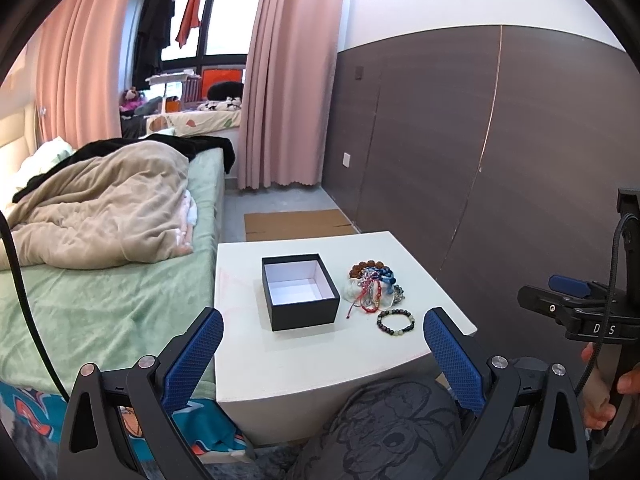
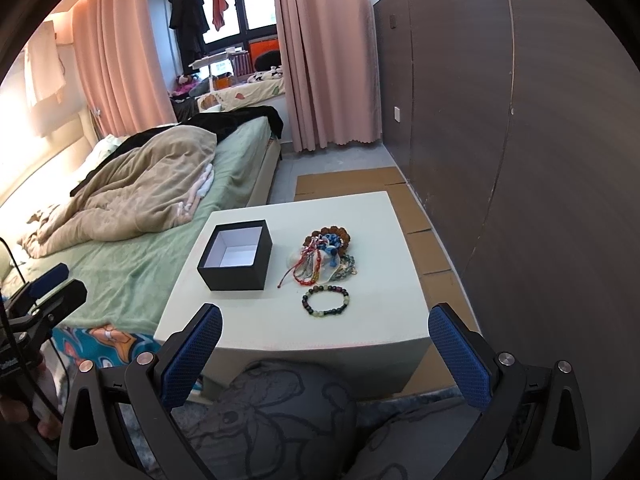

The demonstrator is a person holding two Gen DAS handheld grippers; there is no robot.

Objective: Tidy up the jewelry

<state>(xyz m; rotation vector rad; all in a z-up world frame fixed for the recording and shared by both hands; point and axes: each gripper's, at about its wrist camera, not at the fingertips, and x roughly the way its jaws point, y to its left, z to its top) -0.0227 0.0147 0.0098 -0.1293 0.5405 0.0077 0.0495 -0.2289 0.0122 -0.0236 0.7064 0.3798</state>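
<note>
An open black box [image 1: 299, 292] [image 2: 236, 255] with a white inside stands empty on the small white table [image 1: 304, 364] [image 2: 360, 332]. To its right lies a heap of mixed bracelets [image 1: 374, 286] [image 2: 326, 256] on a pale dish. A single dark beaded bracelet [image 1: 395, 323] [image 2: 325, 300] lies in front of the heap. My left gripper [image 1: 323, 322] is open, held back from the table's near edge with nothing between its blue pads. My right gripper [image 2: 325, 322] is open too, also short of the table and holding nothing.
A bed [image 1: 104, 280] with a green sheet and beige blanket runs along the table's left. A dark panelled wall [image 1: 500, 160] stands to the right. Flattened cardboard [image 2: 404, 208] lies on the floor behind and beside the table. A person's patterned knees [image 2: 280, 420] are below the near edge.
</note>
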